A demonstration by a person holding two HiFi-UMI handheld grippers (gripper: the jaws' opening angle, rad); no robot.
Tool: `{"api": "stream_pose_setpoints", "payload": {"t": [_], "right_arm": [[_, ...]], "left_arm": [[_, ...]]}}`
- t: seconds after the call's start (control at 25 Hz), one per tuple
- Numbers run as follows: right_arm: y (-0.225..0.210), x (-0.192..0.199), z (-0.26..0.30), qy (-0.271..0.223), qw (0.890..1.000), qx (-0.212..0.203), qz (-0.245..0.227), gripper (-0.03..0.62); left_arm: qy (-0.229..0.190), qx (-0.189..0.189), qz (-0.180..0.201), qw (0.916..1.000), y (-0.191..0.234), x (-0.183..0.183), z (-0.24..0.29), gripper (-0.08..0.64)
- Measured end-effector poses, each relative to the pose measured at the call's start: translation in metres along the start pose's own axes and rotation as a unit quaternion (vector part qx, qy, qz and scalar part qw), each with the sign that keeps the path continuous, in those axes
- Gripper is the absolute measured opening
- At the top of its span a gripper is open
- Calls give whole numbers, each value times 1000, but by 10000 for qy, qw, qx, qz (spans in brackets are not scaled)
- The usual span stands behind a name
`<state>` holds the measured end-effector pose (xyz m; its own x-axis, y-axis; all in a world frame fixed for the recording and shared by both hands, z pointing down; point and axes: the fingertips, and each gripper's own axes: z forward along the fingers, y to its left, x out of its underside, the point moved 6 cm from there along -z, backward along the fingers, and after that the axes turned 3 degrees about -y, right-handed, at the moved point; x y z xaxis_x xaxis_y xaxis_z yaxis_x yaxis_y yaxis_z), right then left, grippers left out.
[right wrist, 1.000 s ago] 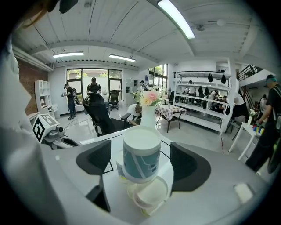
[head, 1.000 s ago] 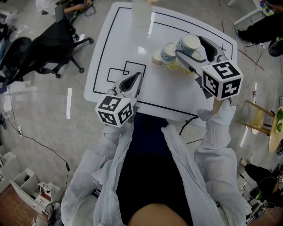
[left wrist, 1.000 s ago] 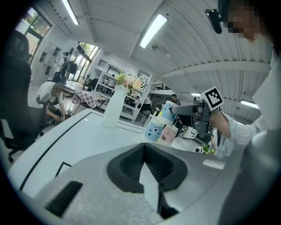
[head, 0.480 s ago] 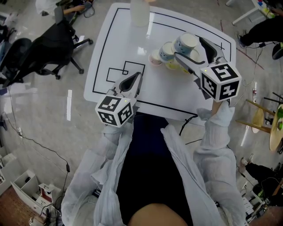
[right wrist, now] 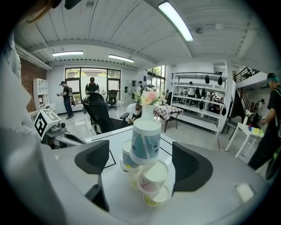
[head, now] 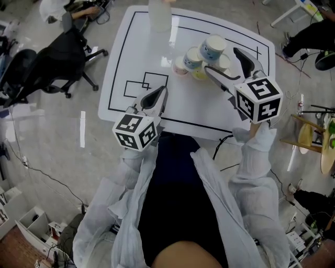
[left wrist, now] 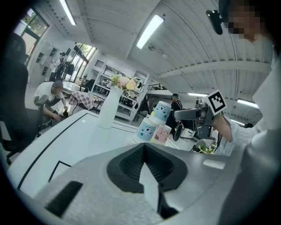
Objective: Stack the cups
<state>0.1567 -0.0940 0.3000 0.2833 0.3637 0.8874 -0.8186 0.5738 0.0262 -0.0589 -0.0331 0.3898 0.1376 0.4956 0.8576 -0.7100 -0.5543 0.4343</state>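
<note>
A blue cup (head: pixel 212 47) perches atop clustered blue, pink and yellow cups (head: pixel 191 58) on the table (head: pixel 131 52).

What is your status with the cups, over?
Left gripper shut, empty. Right gripper jaws just opened, holding nothing, pads clear of top blue cup. Cup pile standing. White vase at far edge, apart.

Your white bench (head: pixel 131 52) bears black outlines; a tall white vase (head: pixel 159 15) stands at its far edge, well beyond your left gripper (head: pixel 161 91); a black office chair (head: pixel 52 57) sits on the floor to that gripper's left; a wooden stool (head: pixel 306 138) stands right of your right gripper (head: pixel 221 60).
</note>
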Motion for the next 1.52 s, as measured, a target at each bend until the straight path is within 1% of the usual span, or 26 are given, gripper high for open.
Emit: {"api": "stream_pose_setpoints", "payload": {"t": [0.16,0.4,0.48,0.64,0.88,1.0,1.12,1.24,1.36,1.4,1.48,1.52], "right_arm": [[2,5,-12,-27,10000,63,18,458],[4,15,-34,-144,9996,210,127,426],[3,20,-42,-279,9988,317,236,425],[0,30,-58,-495,9956,507,620,420],[-1,42,-80,-698,9901,854,863,409],[0,48,-91,-847,9857,1002,1057,370],[3,54,-102,-1059,9788,1149,1324,352],[7,61,-115,-1316,9688,1453,1517,297],[11,72,-125,-1523,9572,1737,1745,210],[13,76,-127,-1568,9540,1788,1825,191],[18,84,-130,-1624,9512,1822,1890,159],[21,87,-131,-1635,9513,1825,1868,127]], "left_arm": [[5,65,50,10000,-7,-1,0,3],[3,158,141,9998,-16,-3,0,3],[12,178,160,9997,-19,-3,0,3],[46,254,208,9994,-23,-2,2,2],[112,385,302,9987,-31,-1,4,3],[118,442,351,9983,-33,-3,5,2],[118,483,384,9980,-36,-5,6,3],[133,509,414,9978,-37,-6,5,3],[156,511,446,9976,-36,-6,4,3],[166,509,449,9976,-36,-6,3,3],[177,506,454,9975,-36,-5,3,3],[180,503,462,9975,-36,-5,3,3]]}}
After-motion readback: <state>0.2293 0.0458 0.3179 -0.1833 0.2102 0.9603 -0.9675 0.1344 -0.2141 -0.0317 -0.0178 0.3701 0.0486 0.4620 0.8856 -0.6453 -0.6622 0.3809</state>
